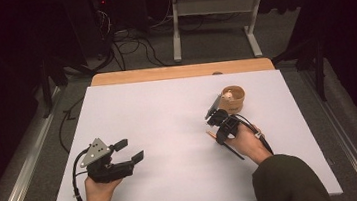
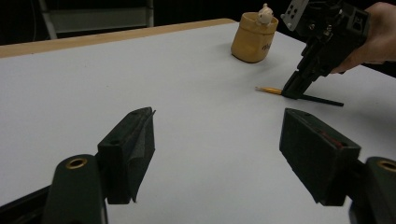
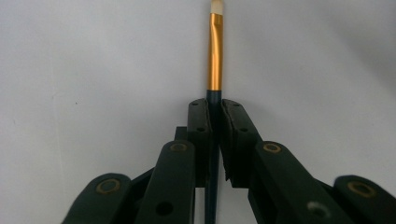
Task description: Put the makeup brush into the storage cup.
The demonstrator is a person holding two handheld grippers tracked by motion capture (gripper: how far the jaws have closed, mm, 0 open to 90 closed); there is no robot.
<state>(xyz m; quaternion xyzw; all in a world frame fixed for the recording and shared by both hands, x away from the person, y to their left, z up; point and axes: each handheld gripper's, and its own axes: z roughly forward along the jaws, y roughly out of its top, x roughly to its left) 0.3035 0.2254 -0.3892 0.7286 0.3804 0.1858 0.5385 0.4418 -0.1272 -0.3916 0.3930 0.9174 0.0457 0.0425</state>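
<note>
While the thin dark-handled paintbrush with a gold metal ferrule [image 3: 214, 51] is pinched flat on the white counter [image 1: 167, 111] near its right edge by the right gripper [image 1: 219, 138], tilt during lifting could be caused by the off-centre hold; the left gripper [image 1: 131, 150] fingers [image 2: 133, 140] are spread.

I work in what looks like a lab or recording room; dark walls surround my white-topped desk [image 1: 169, 131]. Tangled cables [image 1: 130, 47] lie on grey carpet [image 1: 211, 47]; a metal frame stand [image 1: 217, 11] sits behind.
</note>
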